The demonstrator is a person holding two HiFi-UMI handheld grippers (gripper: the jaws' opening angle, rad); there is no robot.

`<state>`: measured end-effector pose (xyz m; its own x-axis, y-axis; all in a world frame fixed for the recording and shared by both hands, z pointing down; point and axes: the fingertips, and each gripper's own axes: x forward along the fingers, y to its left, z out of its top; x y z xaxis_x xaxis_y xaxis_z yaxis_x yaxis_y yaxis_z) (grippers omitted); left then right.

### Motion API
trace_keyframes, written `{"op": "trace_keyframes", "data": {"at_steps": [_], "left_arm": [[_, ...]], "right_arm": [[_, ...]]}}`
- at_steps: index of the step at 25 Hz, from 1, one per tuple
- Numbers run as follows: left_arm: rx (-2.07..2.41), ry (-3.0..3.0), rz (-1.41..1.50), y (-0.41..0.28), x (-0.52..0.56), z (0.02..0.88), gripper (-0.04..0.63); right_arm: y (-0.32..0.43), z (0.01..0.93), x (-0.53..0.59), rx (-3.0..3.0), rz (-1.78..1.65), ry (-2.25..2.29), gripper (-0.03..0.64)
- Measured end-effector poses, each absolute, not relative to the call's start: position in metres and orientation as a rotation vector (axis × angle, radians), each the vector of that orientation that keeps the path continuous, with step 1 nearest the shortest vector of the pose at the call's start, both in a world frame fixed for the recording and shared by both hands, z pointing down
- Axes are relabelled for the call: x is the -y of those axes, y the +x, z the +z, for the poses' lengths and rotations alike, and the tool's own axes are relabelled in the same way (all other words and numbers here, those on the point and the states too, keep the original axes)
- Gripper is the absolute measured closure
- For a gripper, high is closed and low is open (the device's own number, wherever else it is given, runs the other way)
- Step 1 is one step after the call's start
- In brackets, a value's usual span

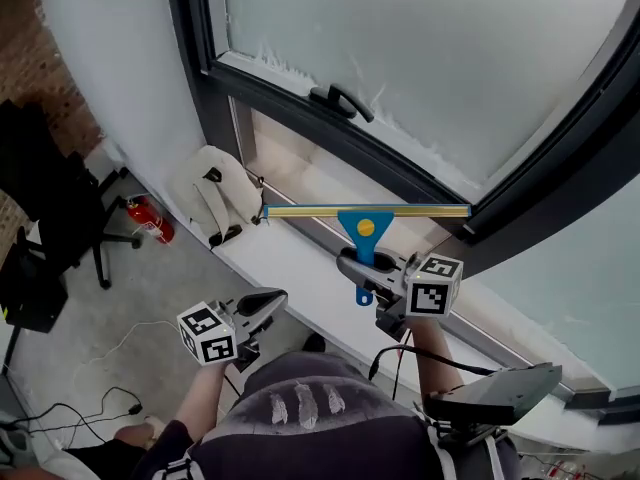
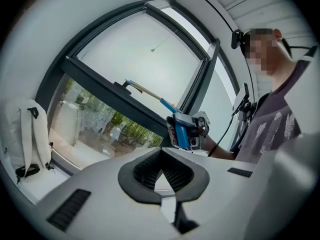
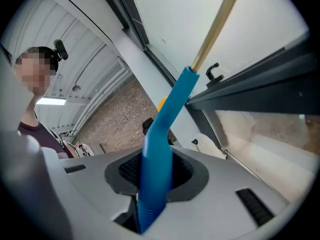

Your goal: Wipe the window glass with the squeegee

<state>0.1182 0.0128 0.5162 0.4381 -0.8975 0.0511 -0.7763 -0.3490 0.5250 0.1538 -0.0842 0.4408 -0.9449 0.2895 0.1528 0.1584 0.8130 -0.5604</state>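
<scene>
The squeegee (image 1: pixel 365 213) has a blue handle and a long brass-coloured blade bar held level, just below the lower window frame. My right gripper (image 1: pixel 367 268) is shut on its handle from below. In the right gripper view the blue handle (image 3: pixel 162 134) rises from between the pads, and the bar (image 3: pixel 217 19) points up across the window glass (image 3: pixel 175 14). My left gripper (image 1: pixel 262 306) hangs lower left, shut and holding nothing; its pads (image 2: pixel 172 173) meet. From the left gripper view I see the squeegee (image 2: pixel 181 133) in the right gripper (image 2: pixel 192 131). The large frosted glass (image 1: pixel 450 58) fills the upper area.
A black window handle (image 1: pixel 340 101) sticks out of the dark frame (image 1: pixel 300 93). A white backpack (image 1: pixel 215 193) leans on the sill (image 1: pixel 290 258). A red fire extinguisher (image 1: pixel 150 218) and a black office chair (image 1: pixel 60 218) stand on the floor at left, with cables (image 1: pixel 90 403) below.
</scene>
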Motion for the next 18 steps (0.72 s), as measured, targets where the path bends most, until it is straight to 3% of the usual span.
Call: {"op": "trace_keyframes", "data": {"at_steps": [8, 18], "left_arm": [[1.264, 2.405, -0.359, 0.095, 0.068, 0.467, 0.589], [1.058, 2.929, -0.326, 0.003, 0.136, 0.336, 0.589]], "right_arm": [[0.114, 0.347, 0.146, 2.990, 0.761, -0.379, 0.526], [0.063, 0.283, 0.209, 3.146, 0.439, 0.090, 0.526]]}}
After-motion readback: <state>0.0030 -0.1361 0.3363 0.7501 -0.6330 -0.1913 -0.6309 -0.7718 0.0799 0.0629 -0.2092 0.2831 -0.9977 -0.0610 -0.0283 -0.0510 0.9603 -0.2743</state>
